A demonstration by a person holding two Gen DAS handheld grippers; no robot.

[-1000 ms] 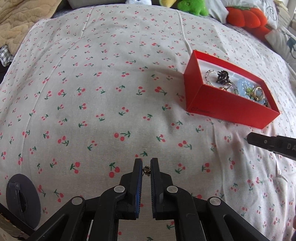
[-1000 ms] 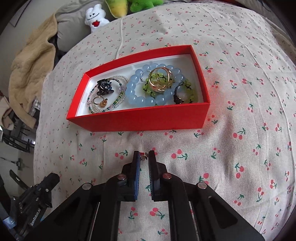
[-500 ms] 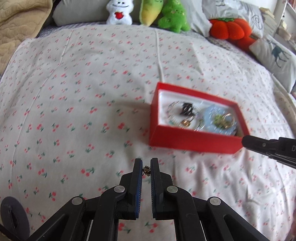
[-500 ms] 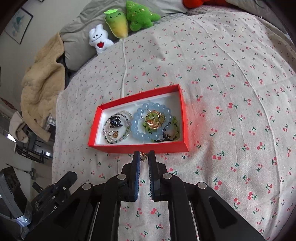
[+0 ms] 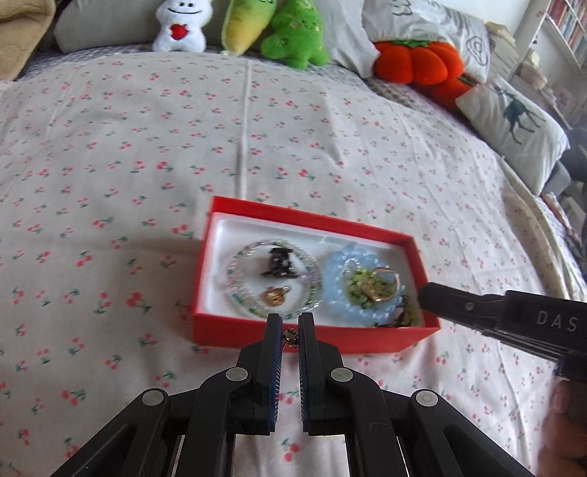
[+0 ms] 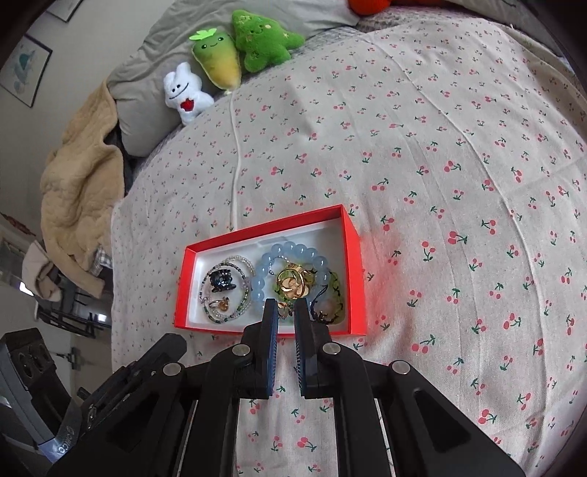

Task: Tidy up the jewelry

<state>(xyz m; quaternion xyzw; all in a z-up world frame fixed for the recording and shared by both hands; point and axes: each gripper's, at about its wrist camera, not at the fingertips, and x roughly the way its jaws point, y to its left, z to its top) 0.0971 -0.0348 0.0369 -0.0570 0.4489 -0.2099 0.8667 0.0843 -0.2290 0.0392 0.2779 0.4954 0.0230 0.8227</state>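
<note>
A bed covered in a pale sheet printed with small red cherries (image 5: 110,154) fills both views. At its far left lies a rumpled beige quilted blanket (image 6: 77,190), then a white plush toy with a red heart (image 5: 181,25), a yellow-green carrot plush (image 5: 245,22) and a green plush (image 5: 295,35); an orange pumpkin-shaped plush (image 5: 418,62) sits farther right.

The left gripper (image 5: 290,324) hovers just near of the open red cardboard box with a white lining (image 5: 234,335), its jaws narrow and pinching a small dark-and-gold earring (image 5: 291,337). In the left half of the box a clear beaded bracelet (image 5: 238,290) rings a dark charm (image 5: 280,262) and a gold ring (image 5: 274,295). In the right half a pale blue beaded bracelet (image 6: 308,255) surrounds gold rings (image 6: 293,284) on green beads.

The right gripper (image 6: 281,306) hangs over the near right part of the box, jaws narrow on a small gold and pale trinket (image 6: 283,308).
</note>
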